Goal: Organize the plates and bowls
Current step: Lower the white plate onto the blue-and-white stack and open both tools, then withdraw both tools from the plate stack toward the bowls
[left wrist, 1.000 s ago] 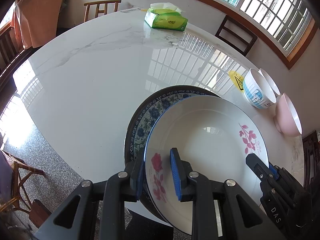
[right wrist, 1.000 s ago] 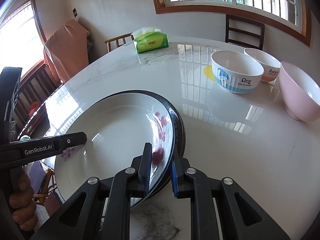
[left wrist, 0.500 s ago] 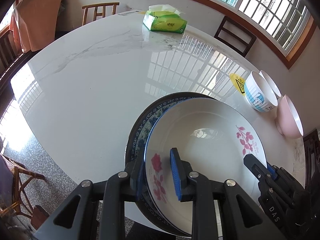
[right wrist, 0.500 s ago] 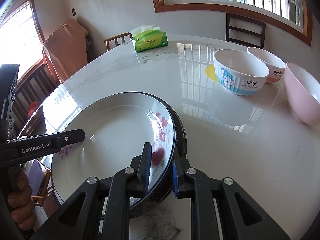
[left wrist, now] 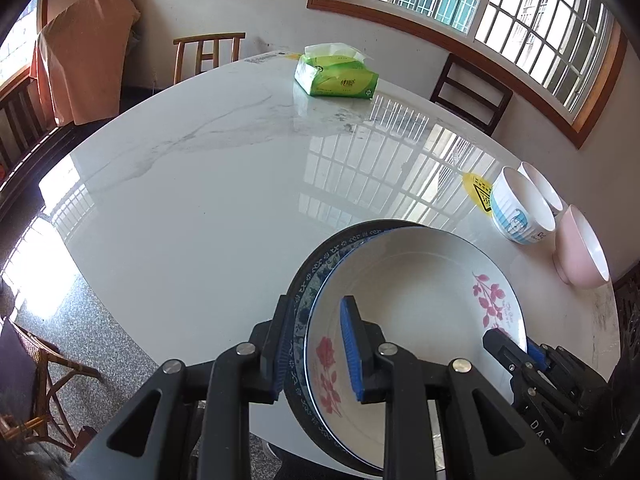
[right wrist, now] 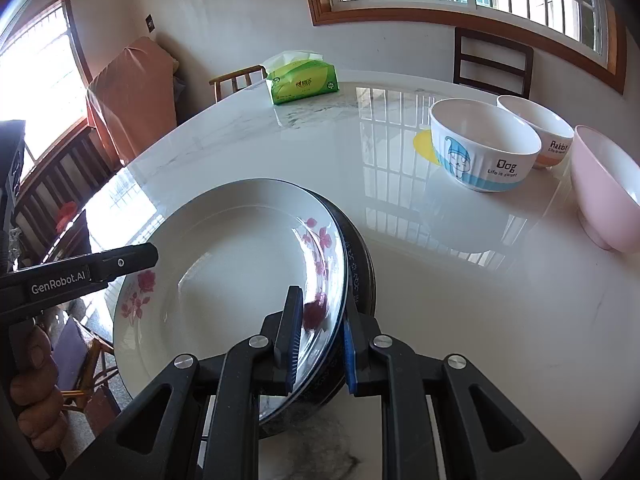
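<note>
Both grippers pinch the same stack of two plates by opposite rims: the left gripper (left wrist: 316, 354) has its blue ribbed pads clamped narrowly over the near-left edge, the right gripper (right wrist: 320, 342) nearly closed over the right edge. On top lies a glossy white plate (left wrist: 416, 300) with a thin blue rim and pink flower sprays; under it a dark plate (left wrist: 308, 292) with a blue-and-white patterned band. The stack is at the near edge of a round, polished white marble table (left wrist: 200, 208). One gripper arm reads "GenRobot.AI". Well to the right stand three bowls close together: a white and blue bowl (right wrist: 482, 146) lettered "Dog", a white and orange bowl (right wrist: 538, 130) lettered "Rabbit", and a plain pink bowl (right wrist: 608, 188). One green tissue pack (left wrist: 336, 78) sits at the far side.
</note>
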Tool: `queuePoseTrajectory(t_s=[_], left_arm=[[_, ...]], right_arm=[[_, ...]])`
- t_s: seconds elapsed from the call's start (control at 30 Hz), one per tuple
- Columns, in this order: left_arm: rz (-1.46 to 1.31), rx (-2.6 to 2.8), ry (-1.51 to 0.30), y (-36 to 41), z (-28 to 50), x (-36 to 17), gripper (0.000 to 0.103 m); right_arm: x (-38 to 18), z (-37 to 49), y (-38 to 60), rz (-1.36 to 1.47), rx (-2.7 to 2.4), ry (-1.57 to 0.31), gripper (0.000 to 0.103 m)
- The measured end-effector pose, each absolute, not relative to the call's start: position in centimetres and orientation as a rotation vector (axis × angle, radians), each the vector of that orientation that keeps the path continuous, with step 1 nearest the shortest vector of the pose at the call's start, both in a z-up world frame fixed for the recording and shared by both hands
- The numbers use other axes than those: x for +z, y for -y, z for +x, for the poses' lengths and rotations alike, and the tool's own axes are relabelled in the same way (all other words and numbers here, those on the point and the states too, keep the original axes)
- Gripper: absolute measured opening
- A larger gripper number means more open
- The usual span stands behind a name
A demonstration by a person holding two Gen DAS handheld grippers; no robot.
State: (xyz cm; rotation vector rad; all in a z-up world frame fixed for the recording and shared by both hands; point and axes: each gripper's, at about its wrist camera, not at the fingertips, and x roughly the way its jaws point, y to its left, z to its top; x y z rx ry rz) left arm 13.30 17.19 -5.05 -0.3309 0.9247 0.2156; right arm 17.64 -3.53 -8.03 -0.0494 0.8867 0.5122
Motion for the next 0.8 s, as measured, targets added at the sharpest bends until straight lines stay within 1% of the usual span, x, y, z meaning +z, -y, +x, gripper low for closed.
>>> queuePoseTrajectory(t_s=[0.2, 0.3, 0.33, 0.37, 0.4, 0.43, 0.47, 0.6, 0.7, 0.8], left_arm=[[-0.349, 0.202, -0.939, -17.3, 12.5, -5.2, 0.025], [-0.335, 0.197, -0.953, -16.8, 12.3, -5.6, 0.025], [-0.331, 0.192, -0.957, -16.7, 12.2, -5.7, 0.025], [-0.329, 0.186, -0.961, -16.5, 12.2, -5.8, 0.025], [-0.327, 0.182, -0.963, -16.4, 12.1, -5.8, 0.025], [-0.322, 0.182, -0.965, -16.2, 12.0, -5.8, 0.025], [-0.312, 0.187, -0.964, -16.0, 11.9, -5.8, 0.025], [-0.298, 0.175, -0.943, -15.4, 11.4, -5.1, 0.027], [-0.257, 0.158, -0.909, -14.2, 11.1, -4.0, 0.027], [-0.186, 0.154, -0.867, -12.3, 10.9, -2.9, 0.028]], right_arm=[[-8.1, 17.5, 2.6, -0.093, 0.516, -0.877, 0.02], [-8.1, 17.2, 2.1, -0.157, 0.491, -0.833, 0.023], [-8.0, 17.0, 1.9, -0.18, 0.481, -0.814, 0.028], [-7.8, 16.7, 1.8, -0.205, 0.471, -0.786, 0.038], [-7.6, 16.4, 1.6, -0.234, 0.456, -0.752, 0.044], [-7.3, 16.2, 1.4, -0.259, 0.444, -0.721, 0.053], [-7.1, 16.1, 1.5, -0.272, 0.443, -0.7, 0.056], [-6.3, 16.3, 3.1, -0.215, 0.405, -0.66, 0.056], [-6.2, 16.5, 6.4, -0.185, 0.302, -0.615, 0.059], [-6.7, 17.5, 11.0, -0.144, 0.199, -0.636, 0.06]])
